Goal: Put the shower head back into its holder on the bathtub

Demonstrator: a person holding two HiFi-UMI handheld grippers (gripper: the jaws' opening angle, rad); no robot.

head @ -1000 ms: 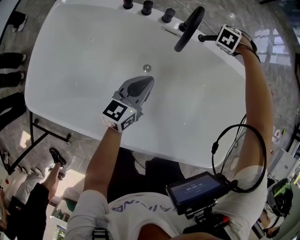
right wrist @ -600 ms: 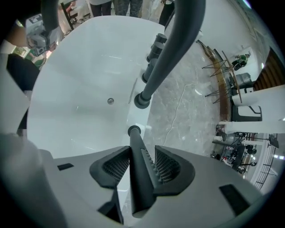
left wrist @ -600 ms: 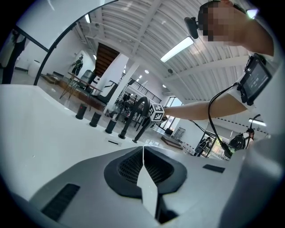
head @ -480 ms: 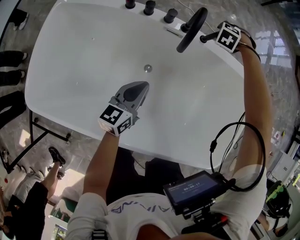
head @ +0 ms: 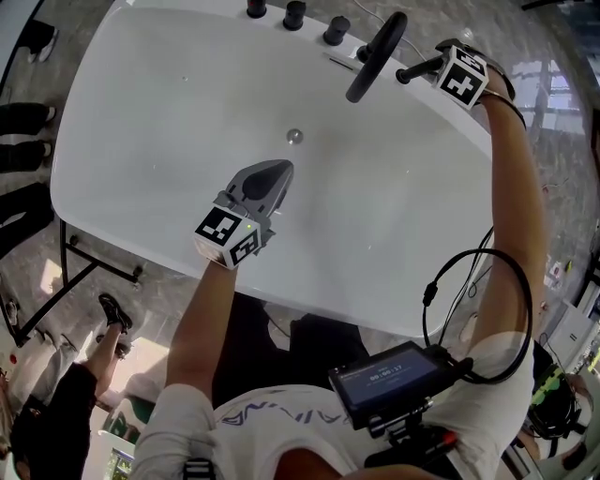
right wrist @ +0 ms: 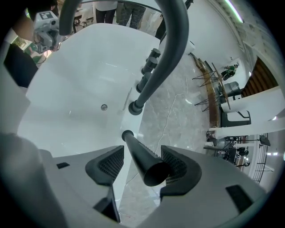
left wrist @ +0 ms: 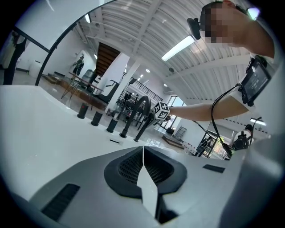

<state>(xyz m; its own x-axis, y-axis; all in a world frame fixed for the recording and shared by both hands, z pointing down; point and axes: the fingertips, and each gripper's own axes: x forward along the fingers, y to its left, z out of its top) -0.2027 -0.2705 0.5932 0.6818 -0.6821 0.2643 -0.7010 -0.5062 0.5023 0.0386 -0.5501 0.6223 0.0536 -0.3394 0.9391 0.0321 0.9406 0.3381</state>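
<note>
The shower head [right wrist: 139,156] is a black tapered rod standing in its holder [right wrist: 128,133] on the rim of the white bathtub [head: 169,103]. My right gripper [right wrist: 142,162] points down around the rod's upper end. Its jaws have just been opening: they stand open, with a clear gap on the left side. In the head view the right gripper [head: 439,66] is at the tub's far right corner, the shower head [head: 417,67] poking out of it. My left gripper [head: 272,173] hovers over the middle of the tub, shut and with nothing in it [left wrist: 143,153].
A black arched faucet [head: 377,54] rises just left of the holder, close to the right gripper. Three black knobs [head: 294,13] line the far rim. The drain [head: 294,137] lies ahead of the left gripper. A metal frame [head: 75,262] and bystanders' feet are at the left.
The right gripper has shifted slightly right and tipped, with the rod still poking out of it. The left gripper has drifted a little left and towards me.
</note>
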